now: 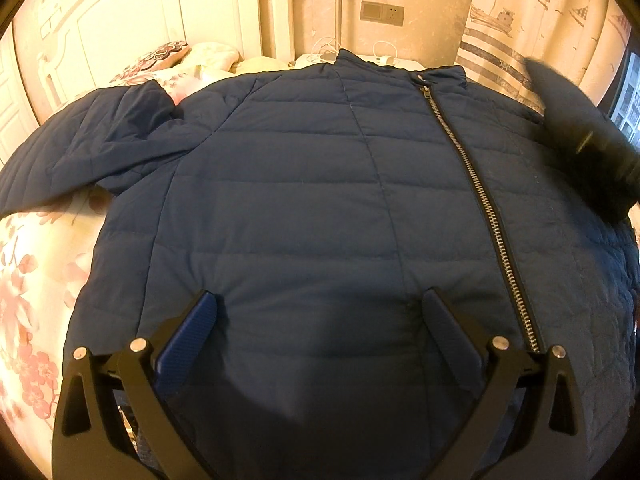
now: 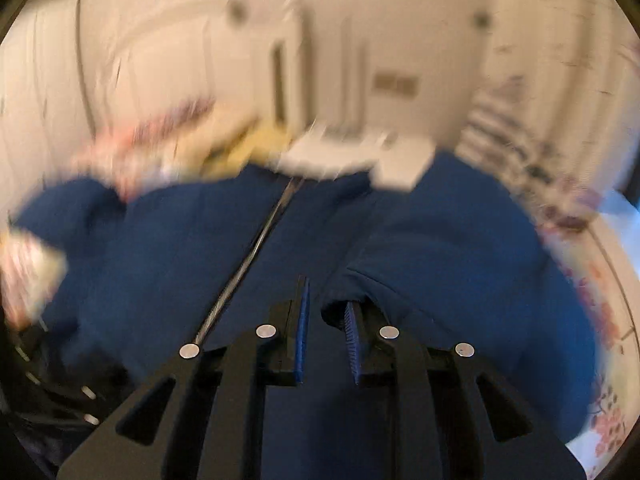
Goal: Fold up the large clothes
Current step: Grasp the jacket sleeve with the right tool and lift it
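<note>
- Left tongs [image 1: 320,312] held wide open just above the lower front of the quilted navy jacket [image 1: 304,200], nothing between the blue pads [image 1: 188,344].
- Right tongs [image 2: 326,320] nearly closed, only a narrow gap left between the pads; sleeve cuff [image 2: 340,308] bunched at the right pad, grip on it not clear through the blur.
- Jacket spread front-up across the floral bedspread [image 1: 28,280], metal zipper [image 1: 472,184] running slantwise from collar to hem.
- Left-side sleeve [image 1: 80,144] stretched out over the bedspread.
- Beyond the collar: white headboard [image 1: 140,12], wall socket plate [image 1: 382,12], ship-print curtain [image 1: 520,20].
</note>
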The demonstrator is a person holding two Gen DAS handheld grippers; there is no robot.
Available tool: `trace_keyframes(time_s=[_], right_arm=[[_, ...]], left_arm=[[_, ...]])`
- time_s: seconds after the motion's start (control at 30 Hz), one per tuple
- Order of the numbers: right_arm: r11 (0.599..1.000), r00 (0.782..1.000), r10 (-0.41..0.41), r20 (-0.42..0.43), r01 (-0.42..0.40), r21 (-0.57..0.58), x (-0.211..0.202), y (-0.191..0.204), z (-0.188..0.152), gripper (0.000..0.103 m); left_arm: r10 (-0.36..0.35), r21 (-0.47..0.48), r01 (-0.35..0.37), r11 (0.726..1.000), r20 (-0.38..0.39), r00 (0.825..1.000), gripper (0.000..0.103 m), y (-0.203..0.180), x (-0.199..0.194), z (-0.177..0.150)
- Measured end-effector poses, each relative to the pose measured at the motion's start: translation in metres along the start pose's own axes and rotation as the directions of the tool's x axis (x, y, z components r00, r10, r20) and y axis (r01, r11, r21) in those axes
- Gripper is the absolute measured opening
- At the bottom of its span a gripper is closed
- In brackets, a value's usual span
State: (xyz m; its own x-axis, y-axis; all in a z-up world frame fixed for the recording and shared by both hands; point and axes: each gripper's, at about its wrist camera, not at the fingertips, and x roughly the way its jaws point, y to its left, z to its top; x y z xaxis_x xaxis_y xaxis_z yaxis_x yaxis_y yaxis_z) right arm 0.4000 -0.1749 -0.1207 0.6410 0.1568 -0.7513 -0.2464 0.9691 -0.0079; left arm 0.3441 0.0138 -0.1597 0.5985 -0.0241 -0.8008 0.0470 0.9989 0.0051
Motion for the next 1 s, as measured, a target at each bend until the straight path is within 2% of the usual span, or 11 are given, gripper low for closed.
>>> trace_keyframes(time_s=[0.03,0.1,0.2,0.23,0.37,0.5,0.63,0.7,0.83,0.9,1.0], right_arm=[[1.0,0.998,0.019,-0.06,-0.019,-0.011,0.013,0.008,-0.004,0.03],[0.999,0.999,0.033,-0.04,-0.033,-0.02,0.009,0.007,-0.013,0.038],[0.992,0.987,0.127,-0.097,-0.124,0.039,-0.007,-0.001,-0.018,0.086],[0.991,0.988,0.127,-0.093,-0.122,0.053,-0.018,-0.001,-0.023,0.09],[0.988,0.992,0.114,0.052,-0.119,0.097,-0.084,-0.023,-0.051,0.09],[0.93,0.985,0.08,0.151,-0.129,0.345,-0.119,-0.087,-0.088,0.087],[0.86,0.995,0.054,0.084,-0.09,0.503,-0.114,-0.123,-0.124,0.069],[0.856,0.999,0.013,0.04,-0.032,0.516,-0.111,-0.123,-0.14,0.068],[0.846,0.997,-0.08,0.012,0.062,0.53,-0.102,-0.108,-0.154,0.068],[0.842,0.991,-0.136,0.012,0.109,0.528,-0.105,-0.103,-0.155,0.068],[0.803,0.991,-0.13,0.036,0.084,0.59,-0.109,-0.115,-0.165,0.068]], left_arm=[[0.0,-0.001,0.0,1.0,0.0,1.0,0.101,0.0,0.0,0.0],[-0.002,-0.002,0.002,1.0,0.001,1.0,0.101,0.0,0.0,0.0],[-0.002,-0.002,0.002,1.0,0.001,1.0,0.101,0.0,0.0,-0.001],[-0.002,-0.002,0.002,1.0,0.001,1.0,0.101,0.0,0.0,-0.001],[-0.001,-0.002,0.001,1.0,0.001,1.0,0.101,-0.001,0.0,0.0],[0.009,0.004,-0.009,1.0,0.003,1.0,0.101,-0.001,-0.001,-0.001],[0.087,0.07,-0.088,0.994,0.023,0.996,0.1,-0.023,-0.012,0.005],[0.035,0.146,-0.044,0.988,0.061,0.998,0.1,-0.051,-0.027,0.016],[0.017,0.38,-0.108,0.919,0.235,0.972,0.101,-0.139,-0.061,0.038],[-0.043,0.498,-0.089,0.862,0.247,0.968,0.101,-0.189,-0.063,0.049],[-0.162,0.611,-0.008,0.791,0.223,0.961,0.101,-0.248,-0.06,0.055]])
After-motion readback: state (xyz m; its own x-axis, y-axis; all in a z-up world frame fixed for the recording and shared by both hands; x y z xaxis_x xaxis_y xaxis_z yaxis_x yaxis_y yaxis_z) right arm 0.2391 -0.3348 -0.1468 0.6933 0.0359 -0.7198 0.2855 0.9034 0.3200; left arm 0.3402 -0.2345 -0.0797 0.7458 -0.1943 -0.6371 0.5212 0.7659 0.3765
